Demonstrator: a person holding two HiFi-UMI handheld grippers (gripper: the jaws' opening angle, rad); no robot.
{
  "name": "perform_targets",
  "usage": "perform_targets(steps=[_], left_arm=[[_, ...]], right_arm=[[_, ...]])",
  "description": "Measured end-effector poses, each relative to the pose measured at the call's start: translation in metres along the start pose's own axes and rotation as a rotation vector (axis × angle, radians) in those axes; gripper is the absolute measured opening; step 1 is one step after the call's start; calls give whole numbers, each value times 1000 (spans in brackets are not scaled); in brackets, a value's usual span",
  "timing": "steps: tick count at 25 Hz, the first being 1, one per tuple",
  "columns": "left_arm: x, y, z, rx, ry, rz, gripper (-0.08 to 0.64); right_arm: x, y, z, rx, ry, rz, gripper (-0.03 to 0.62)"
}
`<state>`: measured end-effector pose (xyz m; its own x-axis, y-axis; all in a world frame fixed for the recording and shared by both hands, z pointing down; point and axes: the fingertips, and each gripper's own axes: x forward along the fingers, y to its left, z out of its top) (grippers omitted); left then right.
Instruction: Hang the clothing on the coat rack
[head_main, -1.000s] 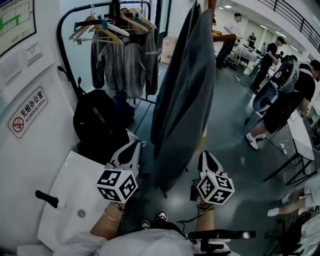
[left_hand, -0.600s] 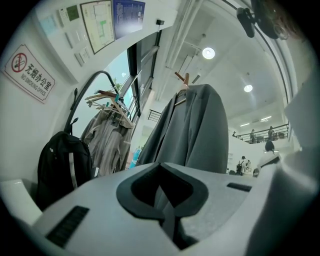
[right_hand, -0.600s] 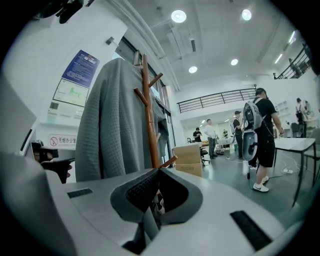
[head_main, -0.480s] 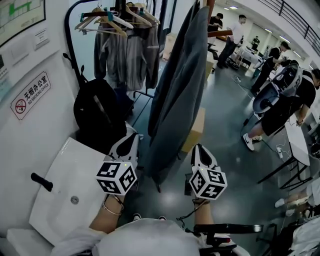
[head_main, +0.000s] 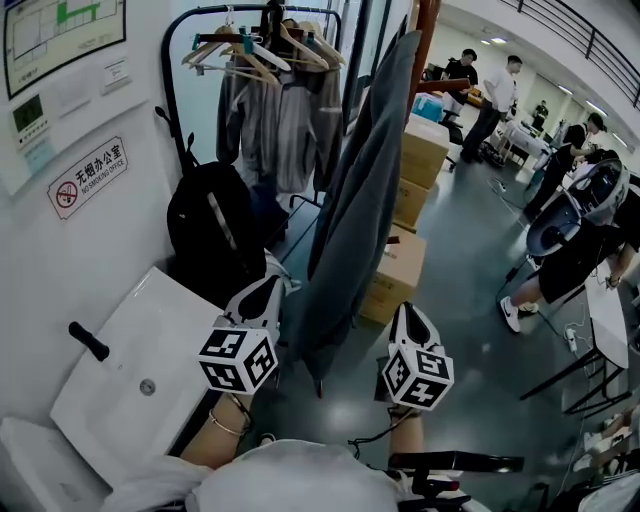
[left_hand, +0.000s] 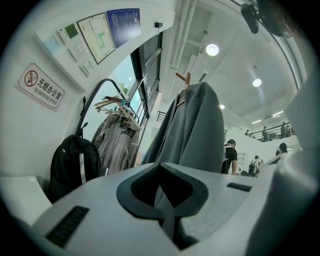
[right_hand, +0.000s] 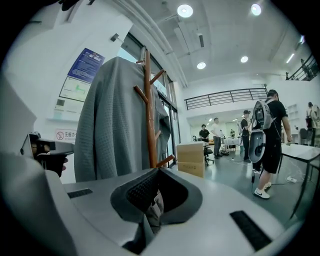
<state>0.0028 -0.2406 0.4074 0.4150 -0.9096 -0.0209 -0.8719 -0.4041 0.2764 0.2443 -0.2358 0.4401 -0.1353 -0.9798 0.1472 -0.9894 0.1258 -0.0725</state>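
head view: we hold the left gripper (head_main: 270, 292) and right gripper (head_main: 405, 312) at the bottom of a grey coat (head_main: 360, 200) draped over the wooden coat rack (right_hand: 148, 115).
in each gripper view we see the jaws pressed together with a fold of the grey cloth caught in the seam, the left on the coat's left edge and the right on its right edge; the coat hangs from the rack's top and down its pole, with cardboard boxes (head_main: 420, 160) just behind it, a black backpack (head_main: 212, 235) and a rail of hangers (head_main: 270, 50) to the left, a white sink (head_main: 130, 370) below them, and people (head_main: 490, 90) standing far off.
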Motion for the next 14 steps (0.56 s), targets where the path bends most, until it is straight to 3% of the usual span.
perform_targets(steps=[14], left_arm=[[-16, -8, 4, 11, -5, 26, 8]], right_arm=[[-17, 0, -6, -15, 9, 21, 22]])
